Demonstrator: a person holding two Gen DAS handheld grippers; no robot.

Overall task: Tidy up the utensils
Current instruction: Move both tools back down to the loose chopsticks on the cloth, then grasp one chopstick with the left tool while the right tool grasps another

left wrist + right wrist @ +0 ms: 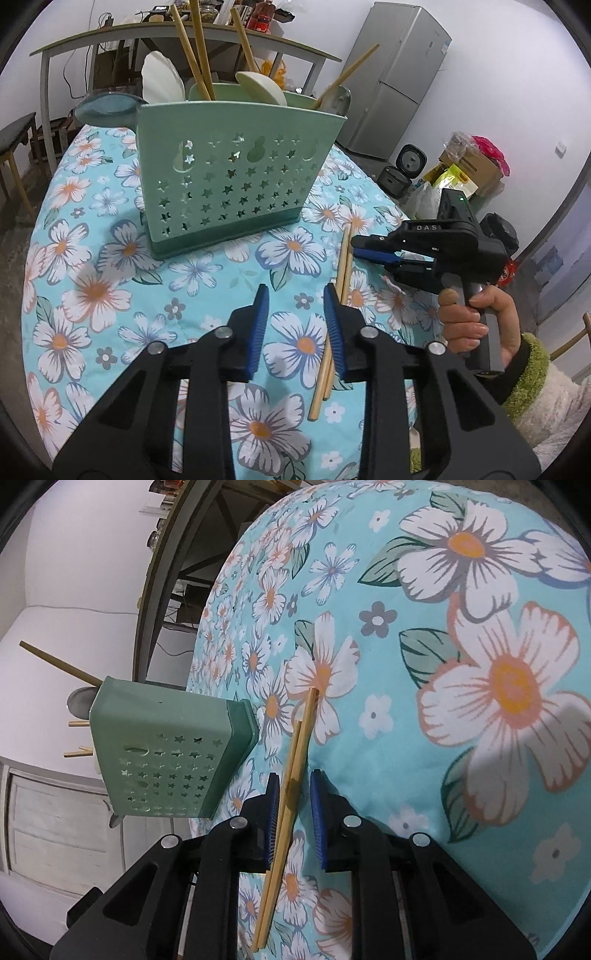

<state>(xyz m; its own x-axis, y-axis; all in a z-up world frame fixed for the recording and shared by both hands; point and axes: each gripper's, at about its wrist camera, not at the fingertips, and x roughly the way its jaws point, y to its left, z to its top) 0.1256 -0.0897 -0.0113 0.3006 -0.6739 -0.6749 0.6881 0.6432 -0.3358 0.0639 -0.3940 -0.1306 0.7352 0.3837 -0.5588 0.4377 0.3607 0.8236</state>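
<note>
Closest, at the bottom of the left wrist view: left gripper (295, 291), black with blue pads, jaws partly apart, nothing between them. Just beside its right-hand pad, two loose chopsticks (341, 266), flat on the flowered cloth (92, 258). Blue cloth, big white and orange flowers, all over the round table top.

Right of middle: right gripper (355, 249), tips at the upper end of the chopsticks, held by a hand (476, 325) in a fuzzy green sleeve (528, 369).

Middle of the frame: green holder (240, 166) with star holes, upright on the cloth, near the chopsticks but not touching. Inside it, more chopsticks and a white spoon (162, 77).

Behind, white walls. Upper right, a grey fridge (399, 74). Top of the frame, a long table (184, 35) full of jars and bottles. Right side, on the floor, a black rice cooker (412, 158) and a cardboard box (476, 166).

Right wrist view, all tipped sideways: right gripper (294, 775) low in the middle, jaws narrow, chopsticks (306, 720) between the pads, a small gap by the right-hand pad. Holder (166, 768) at the left, cloth (406, 701) filling the right.
</note>
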